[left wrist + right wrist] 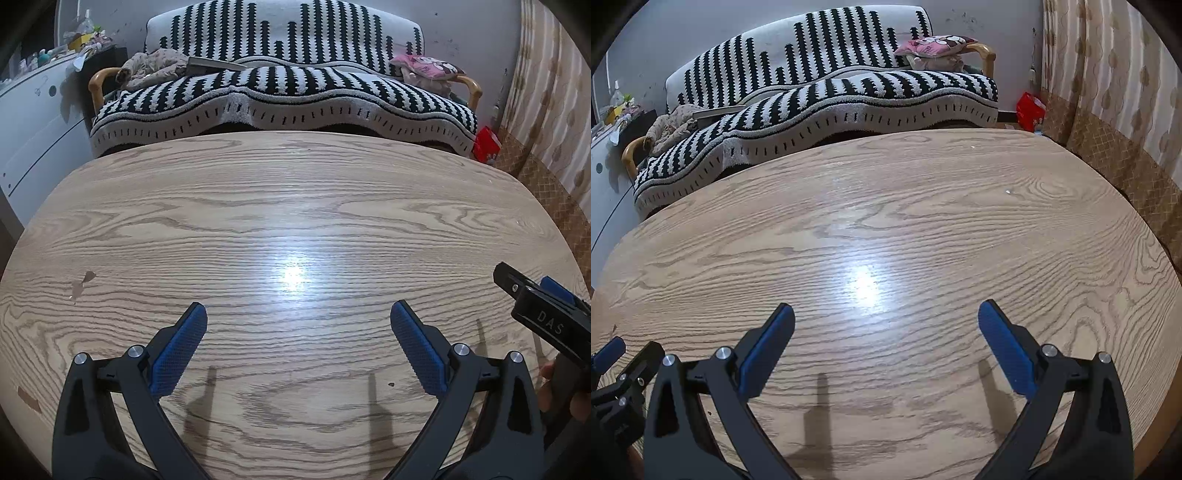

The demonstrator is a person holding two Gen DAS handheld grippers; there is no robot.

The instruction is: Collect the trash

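I have both tools hovering low over the oval, light oak-grain wooden table (295, 206), and neither carries anything. My left gripper (298, 314), black-framed with blue ribbed pads, has its jaws spread wide with only bare tabletop between them. My right gripper (886, 314), of the same make, is likewise spread and empty; from the left wrist view its black body shows at about 3 o'clock, just beside my left tool.

As for trash, I can find none on the table in either view. The surface shows only a lamp glare near the centre, a small brown chipped patch (83, 282) at 9 o'clock in the left view, and a tiny pale speck (1008, 192) at 1 o'clock in the right view, too small to identify. I see no bin or bag either.

Beyond the far edge at 12 o'clock sits the black-and-white striped sofa (280, 96), with a red carton (487, 144) on the floor at 2 o'clock.

My judgement: either the table is already cleared, or collecting has not started; I cannot tell which.
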